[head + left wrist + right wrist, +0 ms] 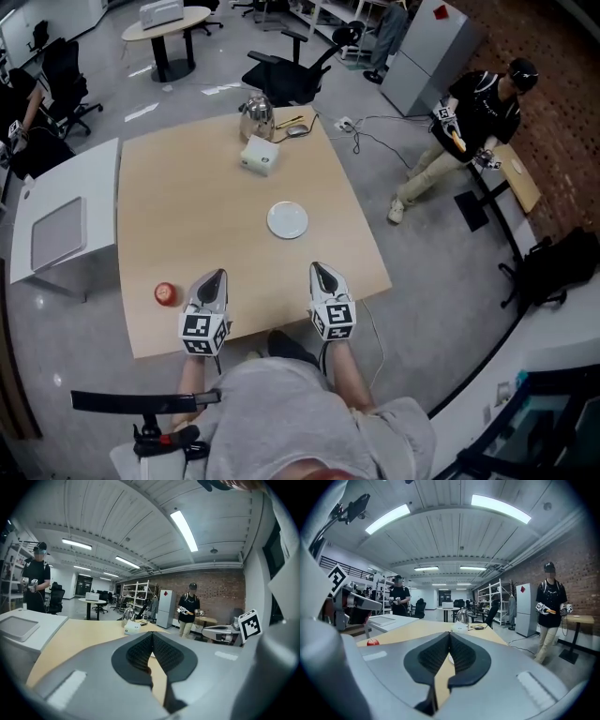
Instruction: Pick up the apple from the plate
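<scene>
Red apple (166, 293) is sitting straight on the wooden worktop (206, 216), near the front left corner; well apart from the white plate (287, 219), which is about mid-worktop; what are the tongs doing tho?

> both clenched on nothing lol; left tongs (216, 275) have the ribbed pads (140, 651) pressed tip to tip in the left gripper view; right tongs (320, 269) same deal, tips meeting in the right gripper view (449, 633); both hang over the near edge, pointing out across the worktop; the apple's just to the left of the left one, not touching; the plate's further out between the two; a metal kettle (256, 116) and a white box (260, 155) are at the far side
</scene>
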Action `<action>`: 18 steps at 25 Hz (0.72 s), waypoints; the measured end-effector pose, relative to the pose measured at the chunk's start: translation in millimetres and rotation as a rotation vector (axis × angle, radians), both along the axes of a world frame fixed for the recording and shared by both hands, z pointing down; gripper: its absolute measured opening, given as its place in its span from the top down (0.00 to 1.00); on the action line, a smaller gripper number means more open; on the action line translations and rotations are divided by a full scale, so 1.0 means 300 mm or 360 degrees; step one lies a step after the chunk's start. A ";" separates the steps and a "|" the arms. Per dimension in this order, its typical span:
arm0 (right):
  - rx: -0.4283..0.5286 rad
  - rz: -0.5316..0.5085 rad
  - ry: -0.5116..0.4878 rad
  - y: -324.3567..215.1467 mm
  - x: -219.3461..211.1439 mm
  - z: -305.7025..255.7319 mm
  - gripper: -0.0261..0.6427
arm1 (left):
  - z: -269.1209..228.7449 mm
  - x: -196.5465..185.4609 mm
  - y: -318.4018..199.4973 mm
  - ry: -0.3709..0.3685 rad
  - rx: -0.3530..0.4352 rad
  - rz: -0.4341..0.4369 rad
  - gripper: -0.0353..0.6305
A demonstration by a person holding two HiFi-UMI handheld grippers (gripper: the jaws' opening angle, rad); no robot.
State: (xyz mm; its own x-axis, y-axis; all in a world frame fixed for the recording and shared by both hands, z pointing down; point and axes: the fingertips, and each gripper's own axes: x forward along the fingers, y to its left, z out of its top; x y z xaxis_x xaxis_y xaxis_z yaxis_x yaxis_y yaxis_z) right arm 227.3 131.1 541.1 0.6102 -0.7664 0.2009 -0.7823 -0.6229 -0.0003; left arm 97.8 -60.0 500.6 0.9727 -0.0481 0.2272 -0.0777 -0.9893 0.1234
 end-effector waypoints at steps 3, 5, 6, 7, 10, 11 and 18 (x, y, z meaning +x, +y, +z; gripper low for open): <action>-0.0004 0.0034 0.0003 0.033 -0.008 0.000 0.95 | 0.000 0.018 0.014 0.0005 0.0000 0.0036 0.92; -0.0012 0.0057 0.0002 0.057 -0.011 0.002 0.95 | 0.000 0.028 0.027 0.0008 0.0000 0.0060 0.92; -0.0014 0.0068 0.0002 0.068 -0.012 0.003 0.95 | 0.000 0.033 0.035 0.0010 0.0001 0.0072 0.92; -0.0014 0.0076 0.0002 0.078 -0.012 0.004 0.95 | 0.002 0.038 0.042 0.0011 0.0001 0.0083 0.92; -0.0022 0.0087 -0.0003 0.095 -0.010 0.013 0.95 | 0.008 0.051 0.056 0.0011 0.0001 0.0106 0.92; -0.0028 0.0088 -0.0005 0.096 -0.010 0.016 0.95 | 0.009 0.054 0.058 0.0010 0.0000 0.0111 0.92; -0.0027 0.0090 -0.0011 0.087 -0.013 0.020 0.95 | 0.013 0.059 0.054 0.0004 0.0003 0.0120 0.92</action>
State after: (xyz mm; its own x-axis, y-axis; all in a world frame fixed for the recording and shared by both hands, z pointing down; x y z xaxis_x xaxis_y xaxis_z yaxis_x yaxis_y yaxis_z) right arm 223.4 157.1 547.2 0.6507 -0.7273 0.2180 -0.7460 -0.6659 0.0052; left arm 115.6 -43.7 504.6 0.9741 0.0252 0.2246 -0.0024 -0.9925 0.1219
